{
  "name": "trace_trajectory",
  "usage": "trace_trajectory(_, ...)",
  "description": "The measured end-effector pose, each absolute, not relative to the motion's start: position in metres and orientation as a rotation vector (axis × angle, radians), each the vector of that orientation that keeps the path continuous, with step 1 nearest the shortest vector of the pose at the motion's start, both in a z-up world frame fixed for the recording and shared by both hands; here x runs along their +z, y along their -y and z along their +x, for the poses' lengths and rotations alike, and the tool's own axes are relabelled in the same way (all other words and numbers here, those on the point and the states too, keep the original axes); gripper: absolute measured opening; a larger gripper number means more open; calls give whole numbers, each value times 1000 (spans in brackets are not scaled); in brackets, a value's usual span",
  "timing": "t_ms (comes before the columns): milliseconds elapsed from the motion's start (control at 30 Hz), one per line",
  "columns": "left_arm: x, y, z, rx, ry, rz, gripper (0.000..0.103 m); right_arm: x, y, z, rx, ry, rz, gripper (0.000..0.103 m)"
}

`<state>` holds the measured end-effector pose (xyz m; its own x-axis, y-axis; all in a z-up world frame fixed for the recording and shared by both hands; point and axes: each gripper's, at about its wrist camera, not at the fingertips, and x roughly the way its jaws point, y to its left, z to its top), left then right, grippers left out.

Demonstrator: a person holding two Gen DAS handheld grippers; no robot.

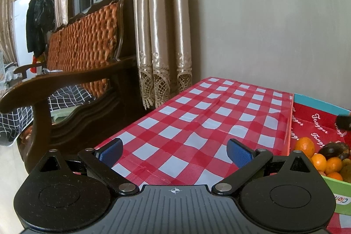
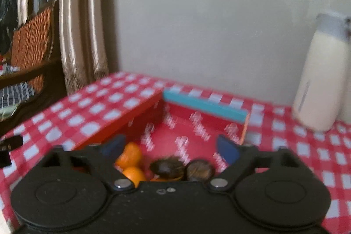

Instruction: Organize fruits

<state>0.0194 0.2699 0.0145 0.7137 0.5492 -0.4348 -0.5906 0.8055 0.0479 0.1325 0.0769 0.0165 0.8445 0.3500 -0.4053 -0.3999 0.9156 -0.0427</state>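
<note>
A red box [image 2: 122, 122] with a teal far wall [image 2: 204, 105] stands on the checked tablecloth. Its near end holds orange fruits [image 2: 129, 155] and two dark brown fruits [image 2: 166, 168], in a blurred right wrist view. My right gripper [image 2: 171, 146] hovers open above them, and nothing sits between its blue pads. In the left wrist view the same box [image 1: 307, 122] lies at the right edge with its oranges [image 1: 305, 146] and a dark fruit [image 1: 335, 149]. My left gripper [image 1: 175, 150] is open over bare tablecloth left of the box and holds nothing.
A tall white bottle [image 2: 318, 80] stands at the back right by the wall. A green carton edge [image 1: 337, 185] shows at the box's near side. A wooden bench [image 1: 87, 47] and curtains [image 1: 158, 36] lie beyond the table's left edge.
</note>
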Motion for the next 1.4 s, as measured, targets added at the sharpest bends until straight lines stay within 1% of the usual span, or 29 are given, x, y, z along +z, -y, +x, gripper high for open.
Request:
trace_trajectory(33,15,-269,20,629,-449,-98,100,19,-72,132,389,-393,-111,94)
trace_trajectory(67,15,-268,20,625,-448,-98,100,22,-67,133,378,-387,-92,100)
trace_trajectory(100,16,-266,20,622,-446,-96,100,25,-61,133,366,-382,-78,102)
trace_trajectory(133,17,-264,20,615,-442,-94,100,26,-56,133,355,-372,-67,103)
trace_trajectory(400,28,-236,16,516,-427,-107,100,38,-4,112,264,-291,-6,103)
trace_trajectory(567,48,-191,0,414,-390,-102,100,32,39,57,206,-267,-34,103)
trace_trajectory(600,51,-181,-7,394,-379,-92,103,31,48,45,193,-263,-47,103)
trace_trajectory(667,56,-160,-21,362,-366,-72,103,28,68,19,159,-251,-66,103)
trace_trajectory(900,62,-115,-75,281,-346,-42,103,16,119,-54,79,-263,-8,103)
trace_trajectory(1033,56,-108,-98,269,-352,-43,103,9,131,-73,48,-269,-9,103)
trace_trajectory(1133,51,-103,-109,277,-331,-26,103,9,136,-84,28,-235,-30,103)
trace_trajectory(1400,43,-92,-110,235,-310,14,103,6,131,-86,0,-199,-123,103)
